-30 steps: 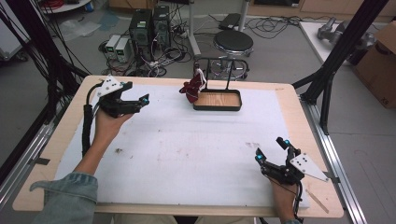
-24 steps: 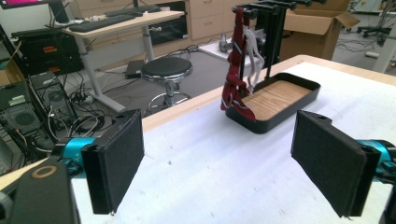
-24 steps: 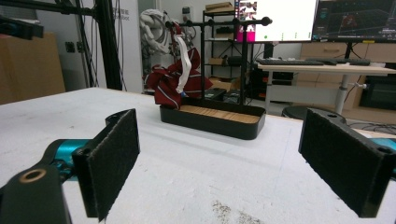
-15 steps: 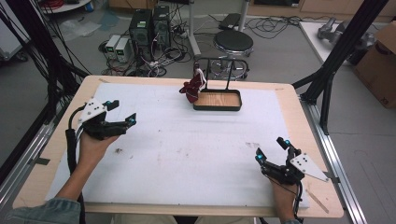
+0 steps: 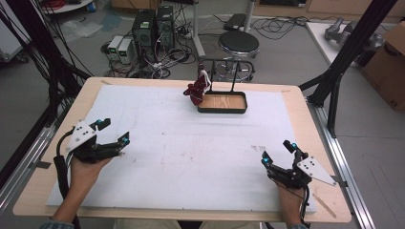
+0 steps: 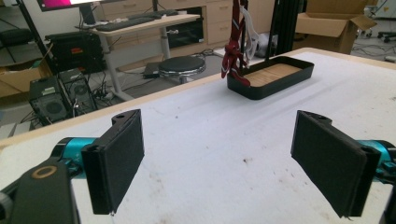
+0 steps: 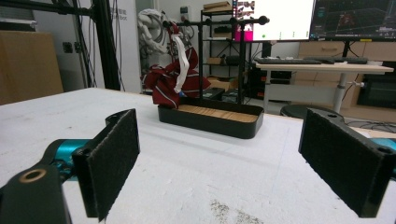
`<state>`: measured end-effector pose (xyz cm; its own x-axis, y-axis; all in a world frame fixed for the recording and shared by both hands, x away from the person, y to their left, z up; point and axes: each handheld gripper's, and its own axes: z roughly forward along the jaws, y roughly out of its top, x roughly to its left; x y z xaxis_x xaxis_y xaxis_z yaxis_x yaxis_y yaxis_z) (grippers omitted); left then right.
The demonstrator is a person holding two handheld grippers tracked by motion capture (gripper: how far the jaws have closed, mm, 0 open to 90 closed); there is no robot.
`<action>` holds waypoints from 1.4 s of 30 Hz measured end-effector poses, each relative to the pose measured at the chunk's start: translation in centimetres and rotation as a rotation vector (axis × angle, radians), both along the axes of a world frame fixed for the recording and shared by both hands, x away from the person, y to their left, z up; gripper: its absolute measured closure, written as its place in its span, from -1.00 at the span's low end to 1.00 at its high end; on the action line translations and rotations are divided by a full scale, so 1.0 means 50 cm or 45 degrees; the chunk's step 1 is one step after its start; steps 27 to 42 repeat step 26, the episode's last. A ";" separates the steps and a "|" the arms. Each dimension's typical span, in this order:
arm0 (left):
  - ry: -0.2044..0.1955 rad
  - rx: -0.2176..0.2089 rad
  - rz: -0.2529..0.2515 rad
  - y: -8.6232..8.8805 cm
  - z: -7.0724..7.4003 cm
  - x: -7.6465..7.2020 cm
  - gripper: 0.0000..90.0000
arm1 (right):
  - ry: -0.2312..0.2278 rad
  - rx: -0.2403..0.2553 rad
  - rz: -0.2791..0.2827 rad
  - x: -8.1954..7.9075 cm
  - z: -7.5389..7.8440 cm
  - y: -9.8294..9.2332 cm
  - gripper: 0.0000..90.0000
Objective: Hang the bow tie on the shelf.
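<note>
Hanging red cloth (image 5: 196, 90) sits well beyond each open hand-held gripper (image 5: 112, 131).

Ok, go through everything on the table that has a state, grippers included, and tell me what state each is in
left gripper: open, holding nothing, near the table's left edge.
right gripper: open, holding nothing, near the front right.
tray: upright at the table's far edge, wooden floor bare.
red cloth: bunched, hanging from the stand over the tray's left end.
</note>
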<state>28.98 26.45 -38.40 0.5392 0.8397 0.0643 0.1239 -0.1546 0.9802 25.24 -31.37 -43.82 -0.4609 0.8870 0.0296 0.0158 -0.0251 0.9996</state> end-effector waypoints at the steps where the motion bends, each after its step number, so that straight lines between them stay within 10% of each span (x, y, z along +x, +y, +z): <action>1: 0.008 0.004 0.005 0.002 -0.005 -0.004 -0.61 | -0.004 -0.003 -0.001 0.000 0.000 0.000 -0.74; 14: 0.000 -0.033 0.134 0.026 -0.058 -0.037 -0.61 | 0.005 0.011 -0.015 0.001 0.000 -0.003 -0.74; 42: 0.020 -0.008 0.135 0.021 -0.069 -0.035 -0.61 | 0.001 0.009 -0.019 0.003 -0.001 -0.004 -0.74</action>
